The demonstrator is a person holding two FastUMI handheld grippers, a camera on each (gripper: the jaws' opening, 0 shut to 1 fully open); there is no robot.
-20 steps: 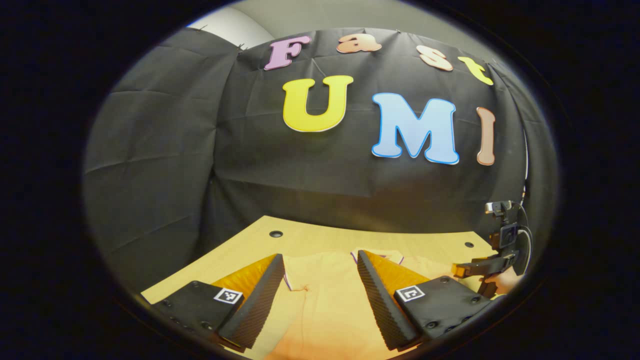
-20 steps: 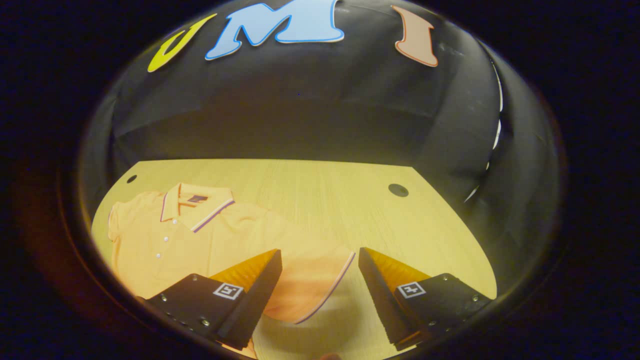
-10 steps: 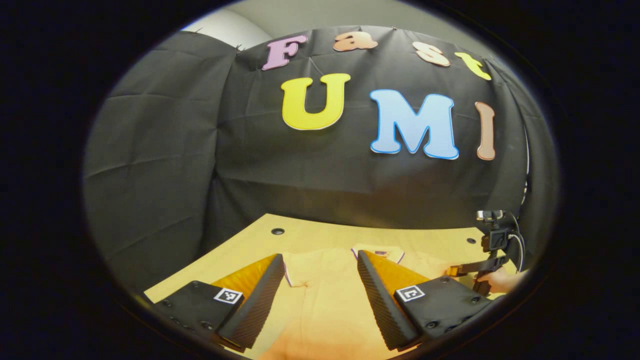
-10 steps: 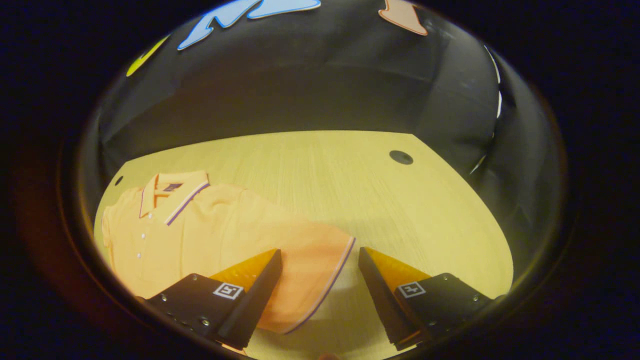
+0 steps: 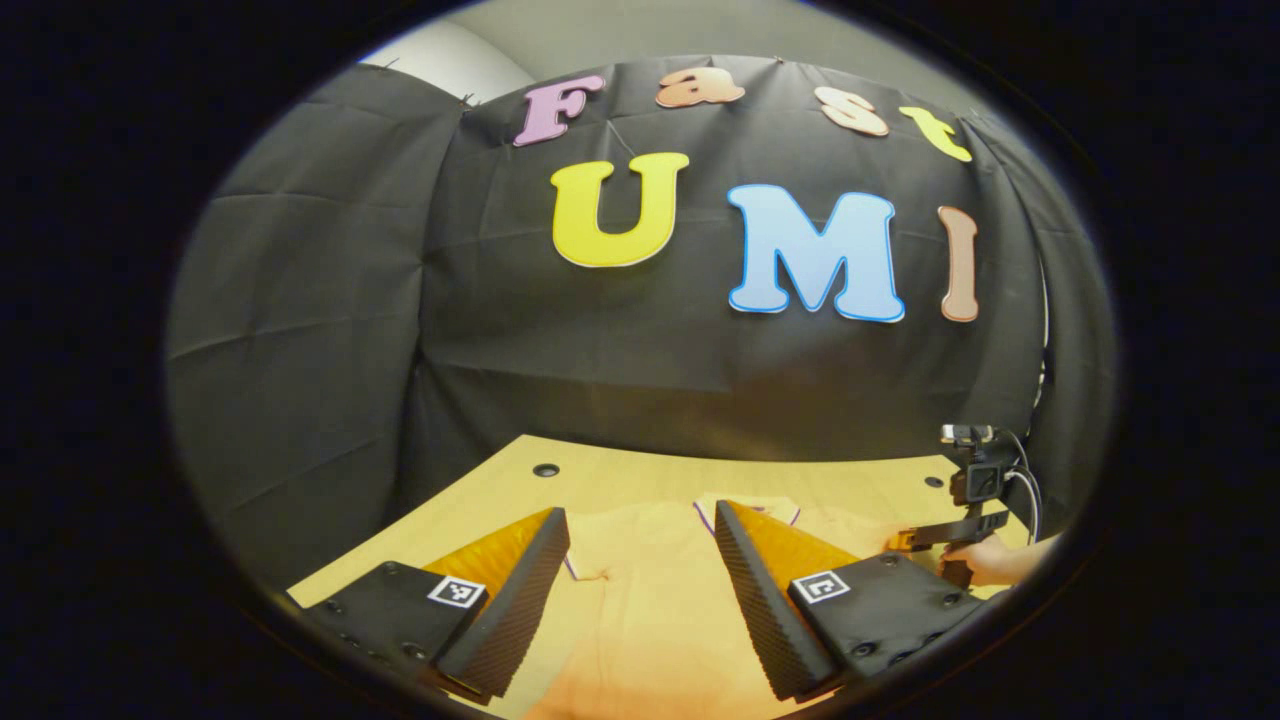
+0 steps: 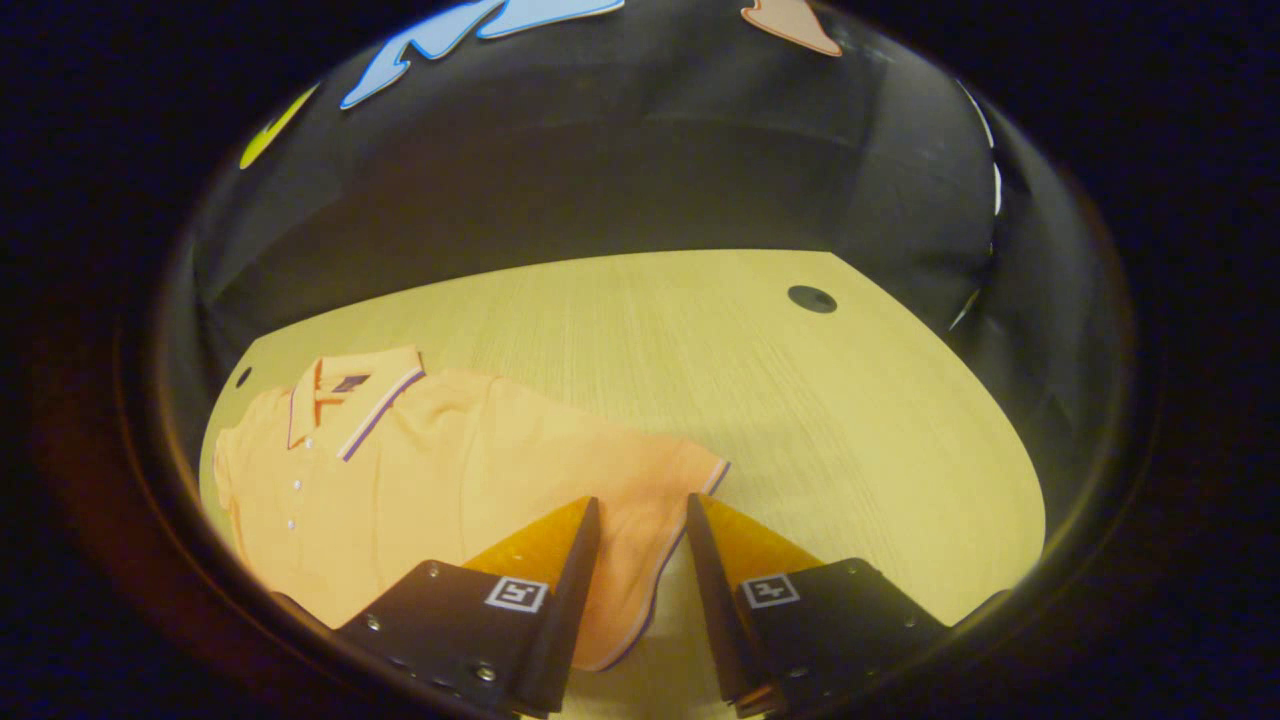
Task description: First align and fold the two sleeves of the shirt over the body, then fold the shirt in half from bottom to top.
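Right gripper, half-closed, straddles the sleeve hem; left gripper gapes wide over the shirt.

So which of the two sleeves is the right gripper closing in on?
The sleeve stretched out toward the bare table, its striped cuff lying between the right gripper fingers. The other sleeve lies beyond the collar, well away from that gripper.

shirt | orange polo, striped collar | flat, face-up on table | sleeve spread out
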